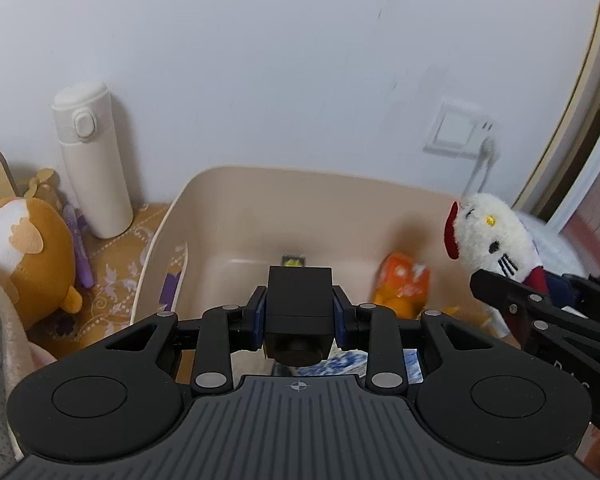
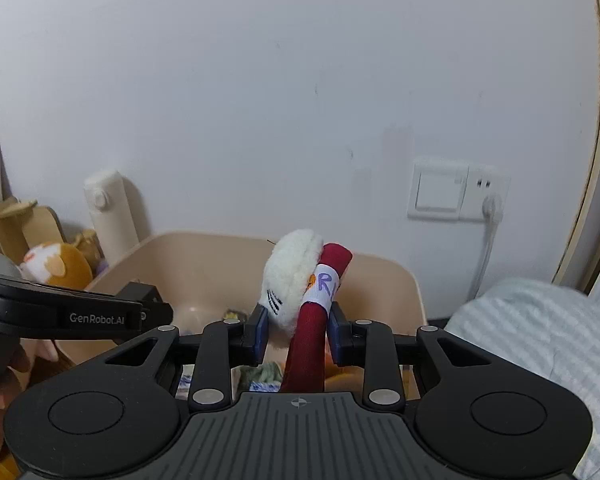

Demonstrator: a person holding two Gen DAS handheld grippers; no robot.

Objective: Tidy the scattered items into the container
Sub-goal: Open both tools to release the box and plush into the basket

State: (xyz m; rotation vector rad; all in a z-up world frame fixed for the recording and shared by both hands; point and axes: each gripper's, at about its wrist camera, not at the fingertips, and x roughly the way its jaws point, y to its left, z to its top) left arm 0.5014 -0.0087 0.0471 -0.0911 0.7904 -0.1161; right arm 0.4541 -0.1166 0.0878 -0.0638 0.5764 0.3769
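Black box-shaped item [image 1: 299,294] clamped in the left claw [image 1: 299,312], pads pressing both its sides, held just above the beige container [image 1: 260,184]; a round lens-like face shows underneath, so possibly a small camera, can't confirm. Right claw [image 2: 296,330] is clamped on a white cat plush [image 2: 290,280] with a red body, gripped around the red part, also hanging over the container's near half.

Step in hand, as I read it: both loads being carried to the drop point, two at once. Next move calls for lowering each over a free patch of the container floor and parting the jaws, keeping the two claws from knocking each other since they sit close side by side.

Counts, near to far:
- claws: two, both loaded
- inside container: one orange packet [image 1: 402,284], one small yellow-green item [image 1: 294,260], some blue-patterned stuff under the claw, not countable
- left of container on the patterned counter [image 1: 116,276]: one orange-and-white plush [image 1: 28,252], one purple item [image 1: 82,248] beside it
- one white thermos [image 1: 92,160] upright against the wall
- one wall switch [image 2: 438,192], one socket [image 2: 486,196] with plug
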